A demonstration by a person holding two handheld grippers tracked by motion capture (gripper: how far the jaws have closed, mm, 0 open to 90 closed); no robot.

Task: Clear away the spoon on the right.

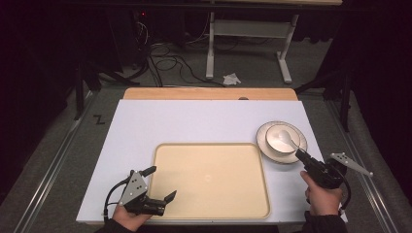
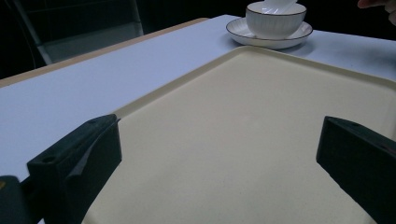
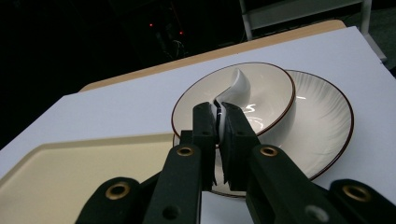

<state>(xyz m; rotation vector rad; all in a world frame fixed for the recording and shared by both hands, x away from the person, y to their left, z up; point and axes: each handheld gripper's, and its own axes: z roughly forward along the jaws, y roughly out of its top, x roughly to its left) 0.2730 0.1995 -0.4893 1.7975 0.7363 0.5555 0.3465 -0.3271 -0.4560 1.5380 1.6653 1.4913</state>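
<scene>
High view: left gripper (image 1: 162,183), jaws wide apart, sits over the tray's (image 1: 209,211) near-left edge, bare tray stretching rightward; past the tray's right rim, the right gripper (image 1: 298,154) is clamped on the spoon (image 1: 285,138) in the bowl (image 1: 279,143) on its saucer (image 1: 300,133); right gripper view reveals the pinched handle.

Left claw (image 1: 161,183) agape, right claw (image 1: 298,153) clamped tight.
</scene>
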